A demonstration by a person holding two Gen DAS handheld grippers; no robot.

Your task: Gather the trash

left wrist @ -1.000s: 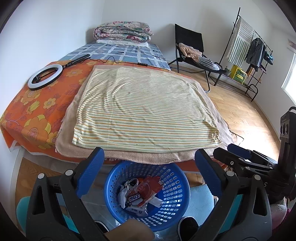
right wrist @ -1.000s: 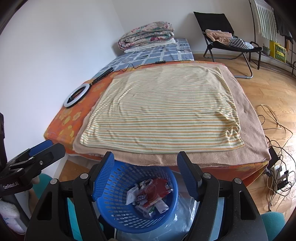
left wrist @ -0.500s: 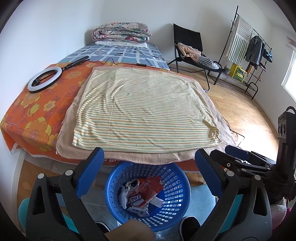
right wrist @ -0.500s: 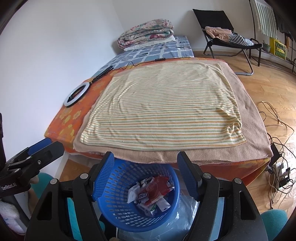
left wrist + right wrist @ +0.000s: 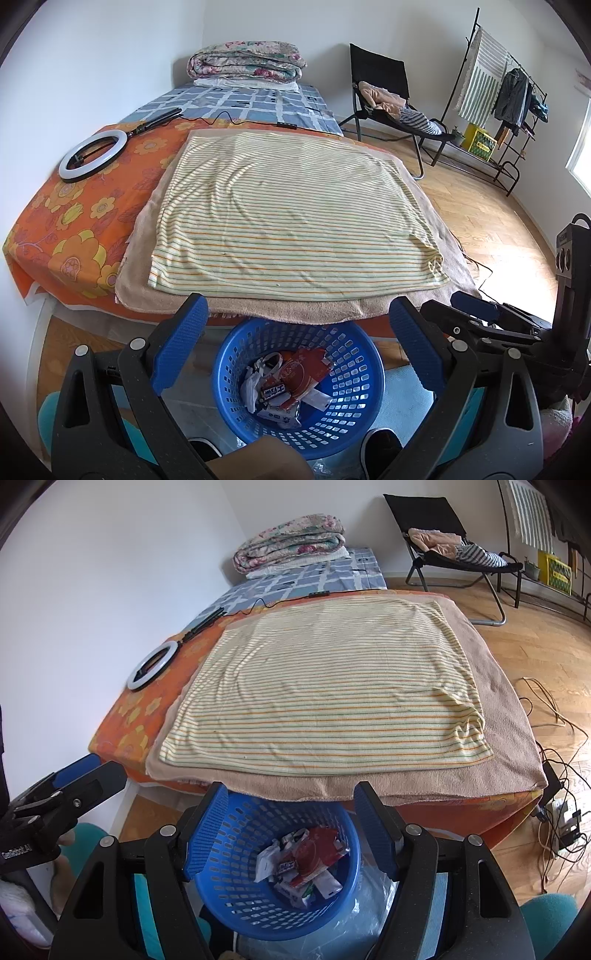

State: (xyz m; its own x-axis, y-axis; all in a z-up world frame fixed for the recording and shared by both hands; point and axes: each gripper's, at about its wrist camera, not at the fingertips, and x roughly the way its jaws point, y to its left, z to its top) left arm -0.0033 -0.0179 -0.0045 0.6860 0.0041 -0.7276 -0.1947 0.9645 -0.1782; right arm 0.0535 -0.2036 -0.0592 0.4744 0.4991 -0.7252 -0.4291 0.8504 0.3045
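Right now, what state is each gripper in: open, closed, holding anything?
Left gripper: open, empty, above the blue basket.
Right gripper: open, empty, above the same basket.

White lettering "GenRobot.AI" is showing on the black body of the left gripper [image 5: 74, 775]; print on the basket's wrappers [image 5: 303, 864] is staying too small to read.
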